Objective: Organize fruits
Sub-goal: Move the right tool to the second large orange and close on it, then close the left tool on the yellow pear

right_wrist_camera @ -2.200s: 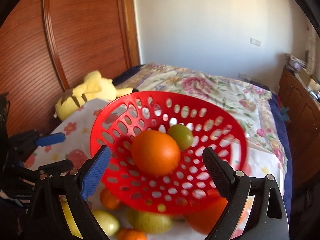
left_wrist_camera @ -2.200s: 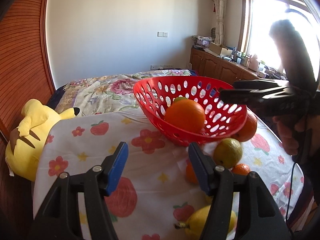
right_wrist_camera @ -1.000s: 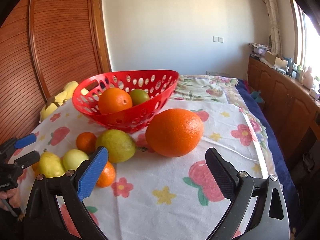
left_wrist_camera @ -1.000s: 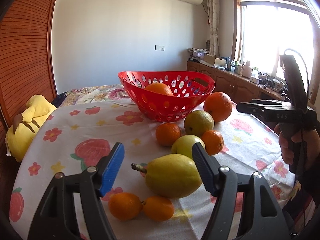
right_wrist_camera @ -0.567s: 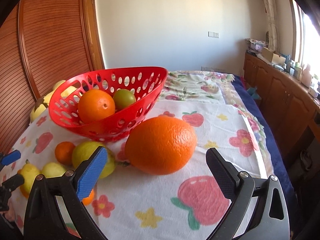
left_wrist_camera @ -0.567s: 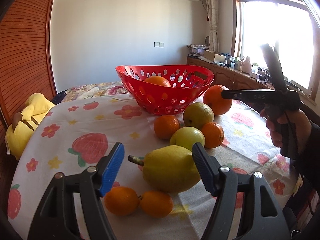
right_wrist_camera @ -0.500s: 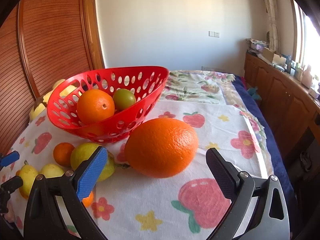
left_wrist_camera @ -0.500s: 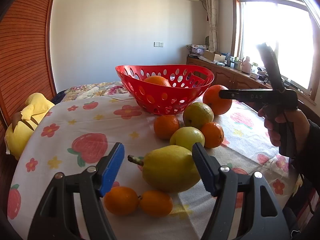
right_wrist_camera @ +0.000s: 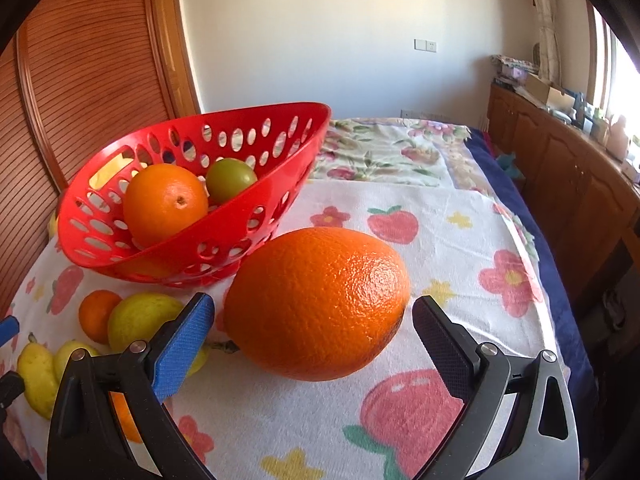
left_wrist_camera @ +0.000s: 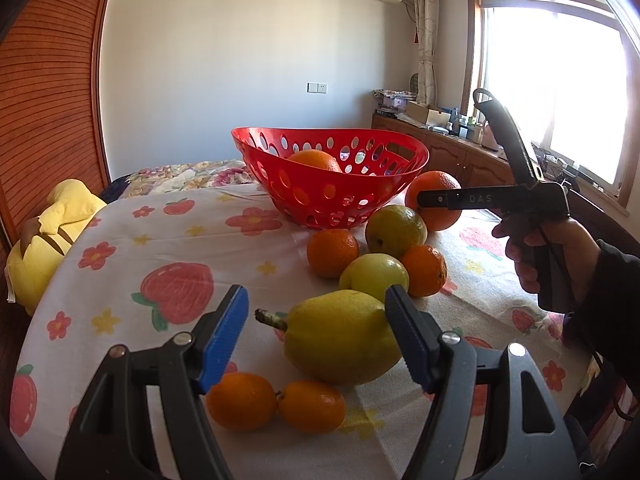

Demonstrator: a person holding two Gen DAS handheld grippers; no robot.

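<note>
A red perforated basket [left_wrist_camera: 332, 196] on the flowered tablecloth holds an orange [right_wrist_camera: 164, 204] and a green fruit [right_wrist_camera: 230, 180]. Beside it lies a large orange [right_wrist_camera: 316, 304], flanked by the pads of my right gripper [right_wrist_camera: 312, 340], which stand open and apart from its skin. In the left wrist view the right gripper [left_wrist_camera: 424, 200] reaches that orange [left_wrist_camera: 434, 200] from the right. My left gripper [left_wrist_camera: 316, 332] is open around a yellow pear [left_wrist_camera: 340, 336]; the right pad is close against it and the left pad stays clear of the stem.
Loose fruit lies between pear and basket: small oranges [left_wrist_camera: 332, 252], a green-yellow fruit [left_wrist_camera: 396, 228], a yellow apple [left_wrist_camera: 374, 272], and two small oranges [left_wrist_camera: 242, 400] near my left fingers. A yellow plush toy [left_wrist_camera: 44, 236] sits off the table's left edge. A person's hand [left_wrist_camera: 540, 248] holds the right gripper.
The right gripper has moved forward and lower, so the large orange now sits between its pads. The left gripper has stayed around the pear.
</note>
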